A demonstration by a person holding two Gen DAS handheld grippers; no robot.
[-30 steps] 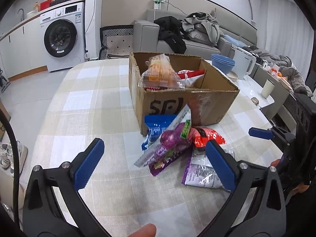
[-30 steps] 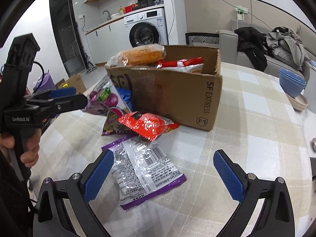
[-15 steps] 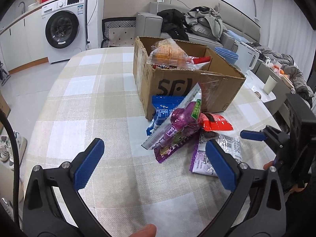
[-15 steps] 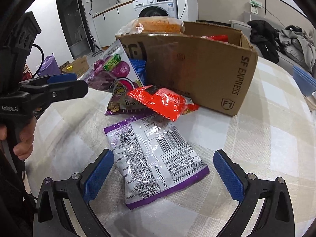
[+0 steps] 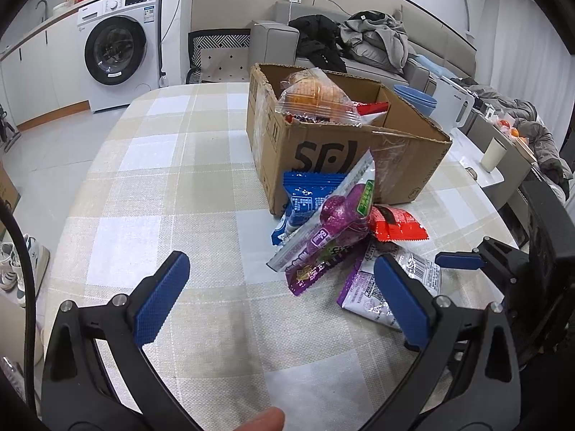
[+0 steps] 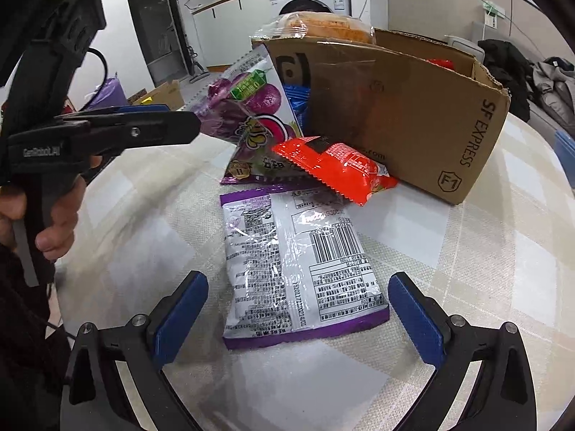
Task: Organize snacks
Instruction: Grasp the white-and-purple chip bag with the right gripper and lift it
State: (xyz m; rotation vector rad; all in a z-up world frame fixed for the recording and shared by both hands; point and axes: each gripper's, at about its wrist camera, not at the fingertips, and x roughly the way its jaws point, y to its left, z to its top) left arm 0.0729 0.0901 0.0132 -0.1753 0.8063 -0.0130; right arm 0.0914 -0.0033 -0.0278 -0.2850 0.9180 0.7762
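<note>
A cardboard box [image 5: 345, 154] [image 6: 395, 107] stands on the checked tablecloth and holds several snack bags, an orange one [image 5: 316, 97] on top. In front of it lie a blue packet [image 5: 305, 197], a purple grape packet [image 5: 334, 222] [image 6: 248, 107] leaning on the box, a red packet [image 5: 395, 226] [image 6: 334, 165] and a silver-purple bag [image 6: 298, 265] [image 5: 381, 287]. My right gripper [image 6: 298, 309] is open, its fingers either side of the silver-purple bag's near end. My left gripper [image 5: 284, 291] is open and empty, left of the pile.
Blue bowls [image 5: 417, 97], a white kettle [image 5: 452, 104] and a cup [image 5: 492, 154] stand beyond the box on the right. A washing machine [image 5: 118, 46] and a sofa with clothes [image 5: 359, 43] are behind the table. The table edge curves off at the left.
My right gripper has moved in towards the silver-purple bag, which now lies between its fingers. My left gripper has drawn back a little from the pile. Both stay open.
</note>
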